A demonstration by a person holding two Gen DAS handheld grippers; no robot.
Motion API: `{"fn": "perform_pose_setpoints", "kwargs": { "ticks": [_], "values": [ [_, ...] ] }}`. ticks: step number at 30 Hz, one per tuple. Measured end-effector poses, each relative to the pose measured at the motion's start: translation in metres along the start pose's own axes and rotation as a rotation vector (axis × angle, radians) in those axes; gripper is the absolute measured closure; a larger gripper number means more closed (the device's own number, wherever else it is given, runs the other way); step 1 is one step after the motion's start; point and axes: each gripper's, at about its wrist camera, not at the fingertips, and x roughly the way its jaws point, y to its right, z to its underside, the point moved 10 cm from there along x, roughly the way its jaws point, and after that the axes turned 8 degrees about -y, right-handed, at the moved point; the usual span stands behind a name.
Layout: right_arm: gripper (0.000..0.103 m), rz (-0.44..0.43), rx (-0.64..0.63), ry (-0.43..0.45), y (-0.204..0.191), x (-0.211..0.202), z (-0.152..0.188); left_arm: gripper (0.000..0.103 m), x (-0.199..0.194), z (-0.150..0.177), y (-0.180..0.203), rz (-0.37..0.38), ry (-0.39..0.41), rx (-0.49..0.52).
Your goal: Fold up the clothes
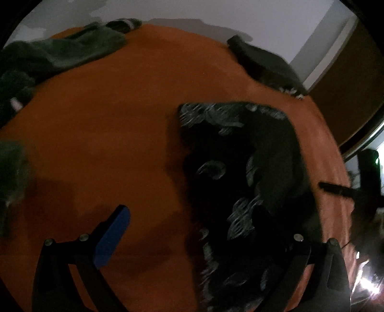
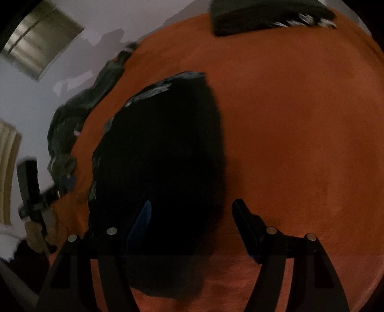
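A black garment with a pale leaf print (image 1: 240,172) lies partly folded on an orange surface (image 1: 108,144). My left gripper (image 1: 199,225) is open above it; its blue-padded left finger (image 1: 112,237) is over bare orange, the right finger is hidden against the dark cloth. In the right wrist view the same garment (image 2: 163,148) looks almost plain black with print at its far edge. My right gripper (image 2: 192,216) is open just above its near end, left finger (image 2: 141,223) over the cloth, right finger (image 2: 244,223) over the orange surface.
A pile of dark green clothes (image 1: 48,57) lies at the far left edge. A folded dark garment (image 1: 264,64) sits at the far right corner, also shown in the right wrist view (image 2: 264,16). White walls lie beyond the surface (image 2: 300,120).
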Motion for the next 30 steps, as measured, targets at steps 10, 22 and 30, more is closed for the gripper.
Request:
{"fn": "perform_pose_setpoints", "kwargs": {
  "ticks": [10, 22, 30],
  "values": [
    [0.034, 0.249, -0.297, -0.078, -0.054, 0.060, -0.015, 0.001, 0.061, -0.028, 0.013, -0.205, -0.069, 0.121],
    [0.036, 0.304, -0.234, 0.036, -0.038, 0.052, -0.104, 0.002, 0.069, -0.094, 0.034, -0.165, 0.002, 0.090],
    [0.036, 0.229, -0.175, 0.097, -0.037, 0.040, -0.129, 0.003, 0.080, -0.116, 0.025, -0.219, 0.029, 0.019]
  ]
}}
